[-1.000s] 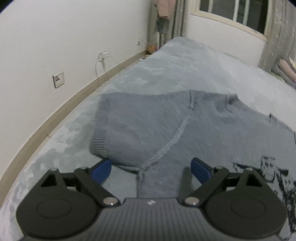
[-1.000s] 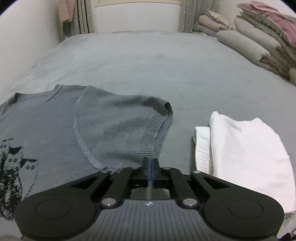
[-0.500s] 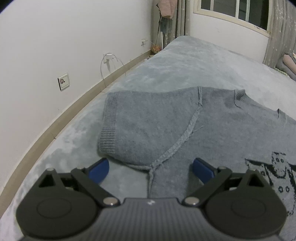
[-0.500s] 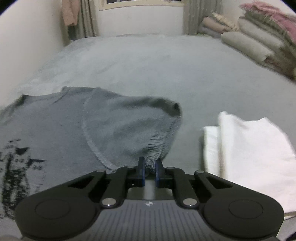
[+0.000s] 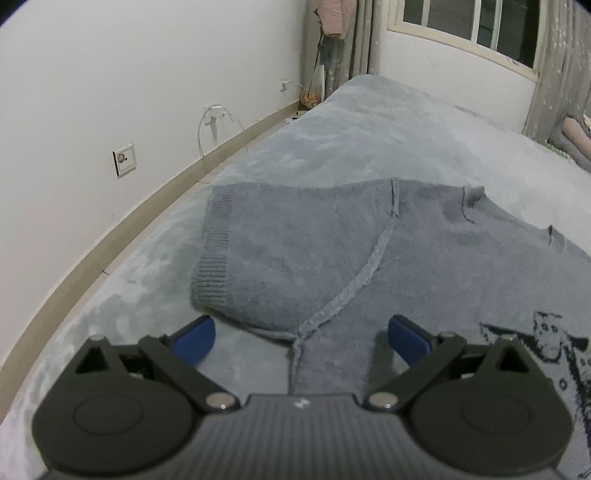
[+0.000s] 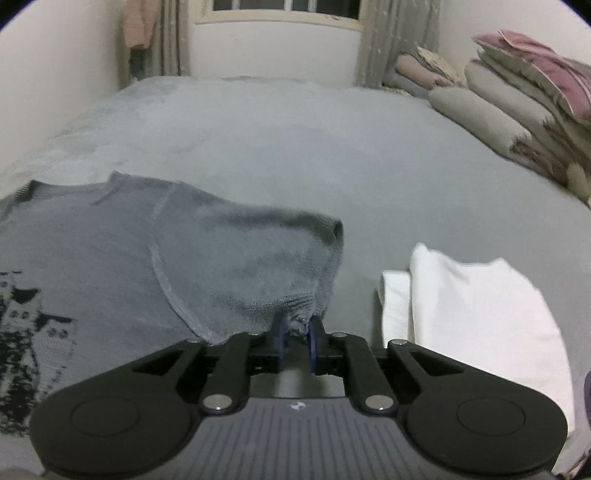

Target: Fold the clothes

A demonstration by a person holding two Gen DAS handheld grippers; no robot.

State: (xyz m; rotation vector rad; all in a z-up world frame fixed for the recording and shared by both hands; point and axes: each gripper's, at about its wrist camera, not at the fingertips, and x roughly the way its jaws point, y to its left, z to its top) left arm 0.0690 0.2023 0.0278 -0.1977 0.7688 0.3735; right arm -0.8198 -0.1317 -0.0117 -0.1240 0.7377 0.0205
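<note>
grey plush bedding fills the middle of both views, with a white wall along the upper left of the left wrist frame and stacked pillows at the upper right of the right wrist frame.

the task's thing, a grey knit sweater with a dark print, lies spread across the bedding, body flat, sleeves out to either side.

right gripper: tongs narrow, pinched on the ribbed cuff of the right sleeve. the sleeve is raised off the bedding and bulges above the tongs, a hold that suits carrying it inward over the body.

left gripper: tongs wide, holding nothing, straddling the underarm seam at the lower centre of the frame. the left sleeve lies flat, its ribbed cuff toward the wall side.

edges and room:
- a folded white garment sits at the lower right of the right wrist frame, near the held cuff but apart from it; outward travel is limited there.
- open bedding lies beyond the sweater toward the window.
- the bed edge runs close to the left cuff, at the left of the left wrist frame.
</note>
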